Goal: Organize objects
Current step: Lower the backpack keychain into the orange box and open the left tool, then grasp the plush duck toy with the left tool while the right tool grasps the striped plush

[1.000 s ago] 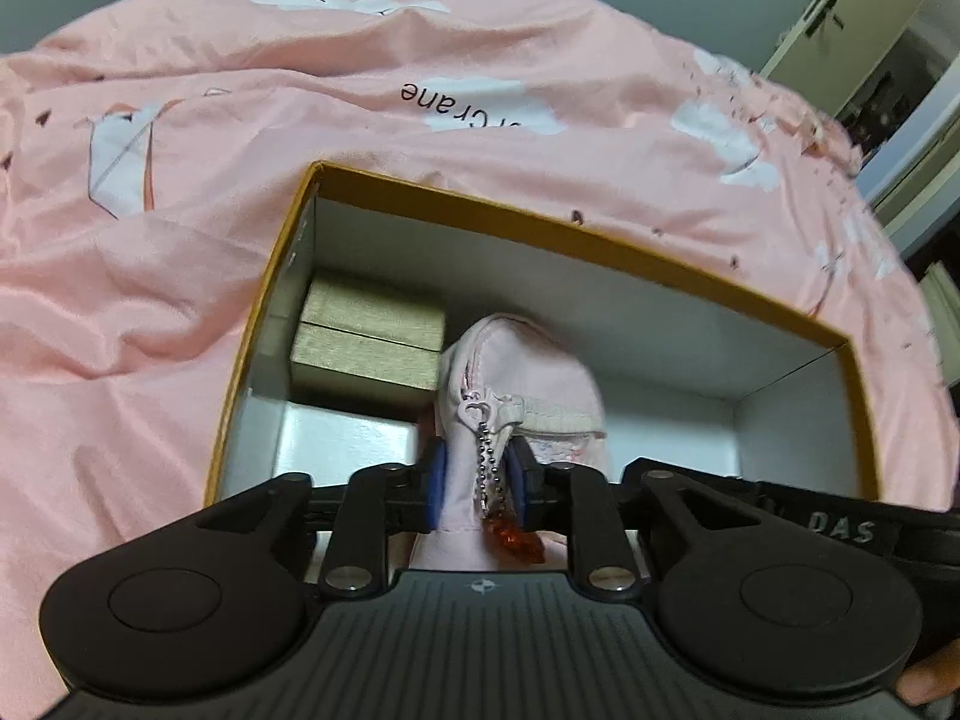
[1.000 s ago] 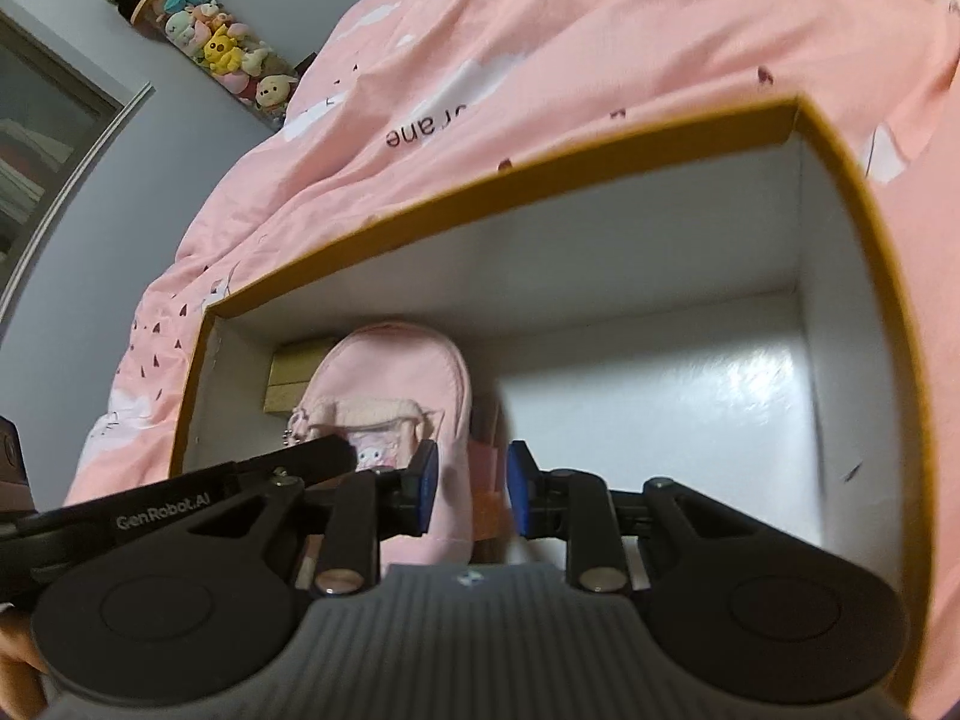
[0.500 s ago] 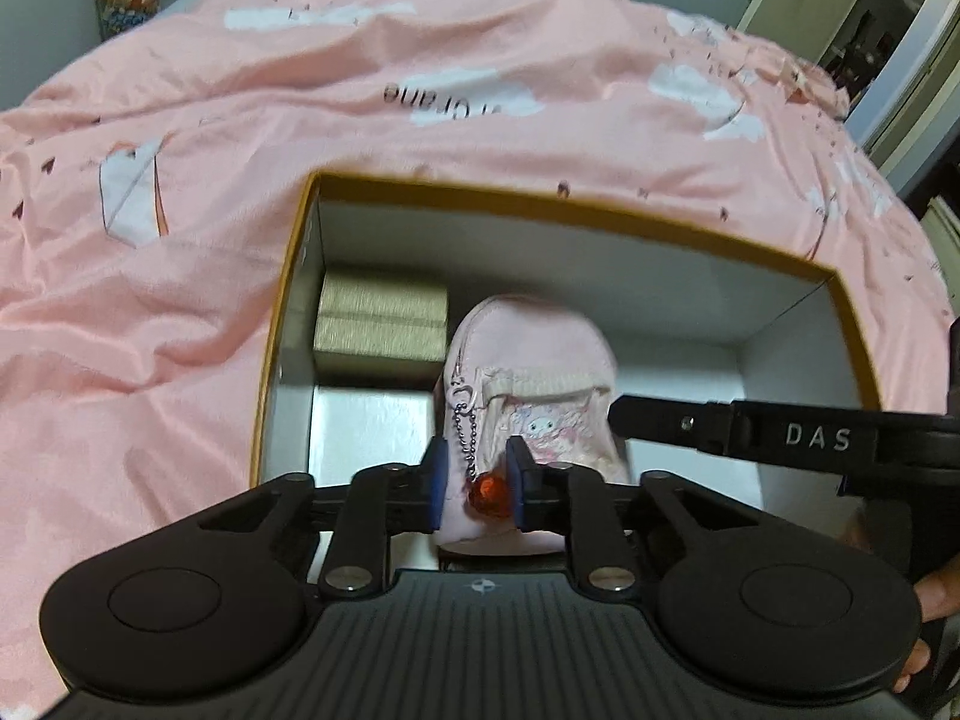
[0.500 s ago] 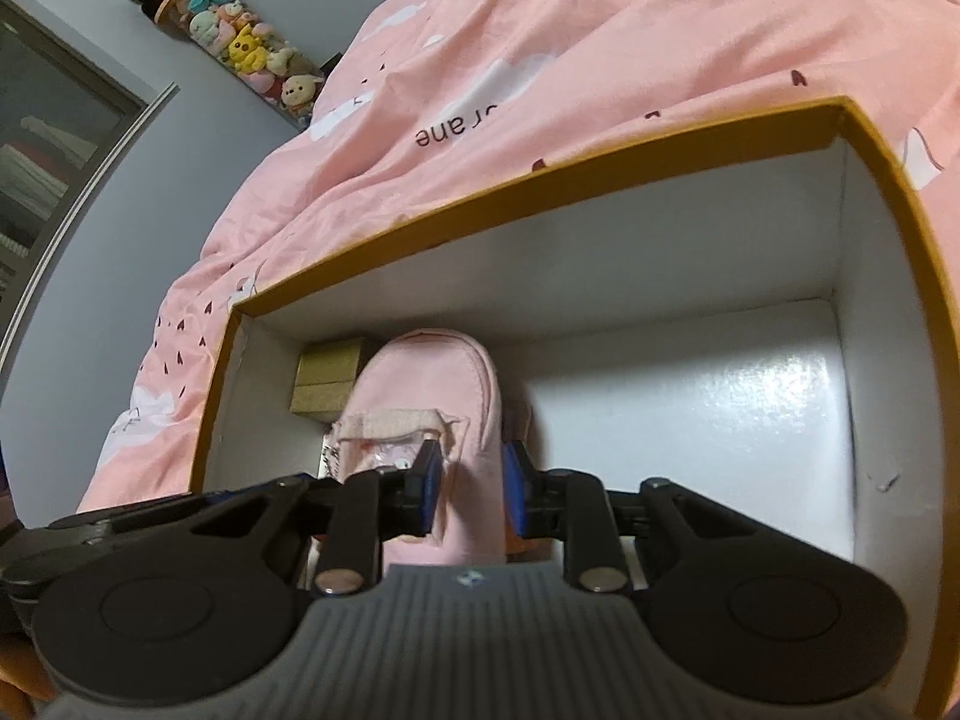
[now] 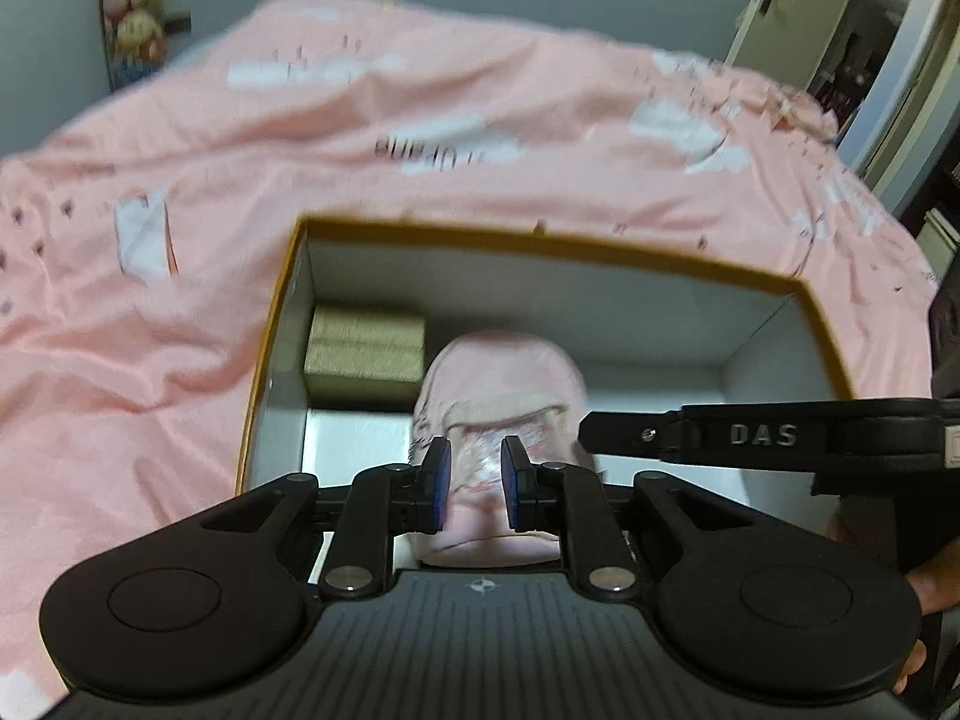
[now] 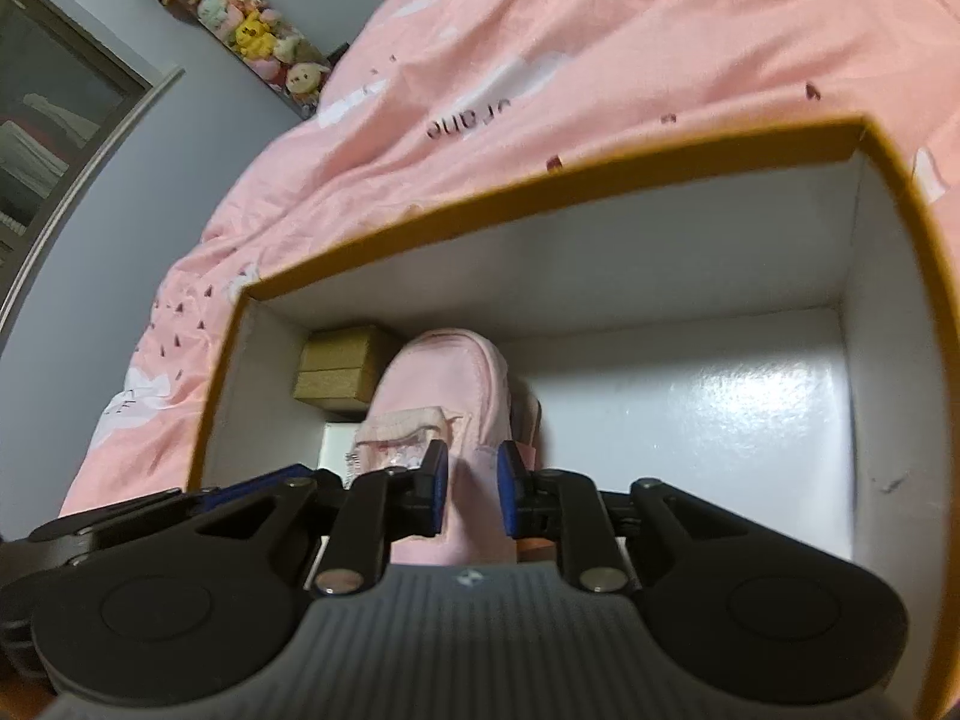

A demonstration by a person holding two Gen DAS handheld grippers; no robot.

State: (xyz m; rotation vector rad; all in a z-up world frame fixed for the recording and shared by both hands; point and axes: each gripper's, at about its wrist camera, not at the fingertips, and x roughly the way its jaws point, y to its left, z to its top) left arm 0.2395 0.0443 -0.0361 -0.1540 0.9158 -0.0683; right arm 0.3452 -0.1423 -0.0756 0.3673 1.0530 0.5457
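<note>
- My left tool (image 5: pixel 474 480) is opening, the charm gone from between its pads, nothing held.
- My right tool (image 6: pixel 472 480) stays clenched on the pink backpack (image 5: pixel 498 372), which stands mid-frame in the box (image 5: pixel 540 238); I judge the placement nearly done.

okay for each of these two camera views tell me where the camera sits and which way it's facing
Left wrist: sits on the left claw, looking down into the box at the pink backpack; the right claw's arm and a hand show.
Right wrist: sits on the right claw, looking down into the box; the claw is shut on the backpack's side.
Shared: box, backpack, gold case, pink bedsheet.
</note>
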